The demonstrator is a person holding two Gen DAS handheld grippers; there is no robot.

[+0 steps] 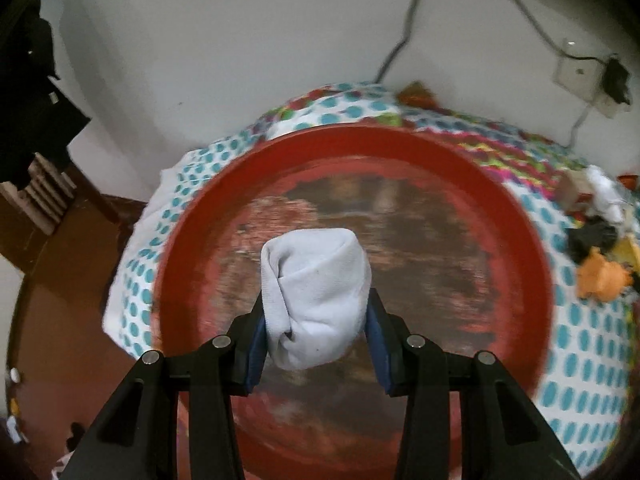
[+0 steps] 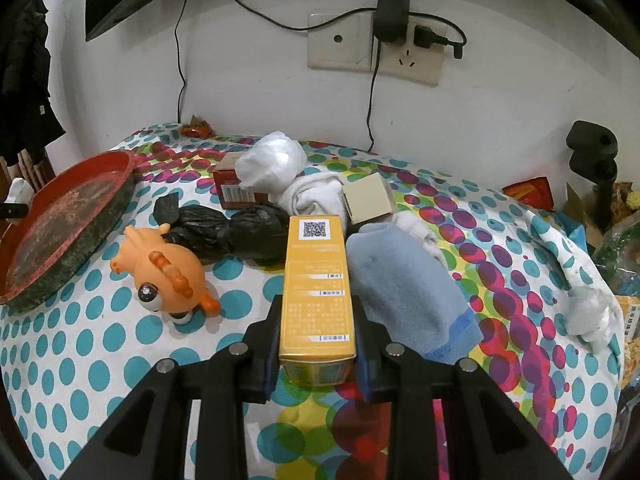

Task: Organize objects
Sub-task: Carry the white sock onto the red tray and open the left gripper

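Surface: worktop (image 2: 100,340) under a dotted cloth, against a white wall.
Left tool (image 1: 316,316): clamped on a rolled white sock (image 1: 316,296), above the red tray (image 1: 520,240).
Right tool (image 2: 316,344): gripping a yellow box (image 2: 316,292), beside a blue sock (image 2: 404,288).
Risk: soft sock could slip free early and miss the tray.

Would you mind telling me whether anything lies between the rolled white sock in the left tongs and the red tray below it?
Nothing visible does. The left tongs hold the rolled white sock directly over the red tray, and the worn tray floor around it looks bare in the left wrist view.
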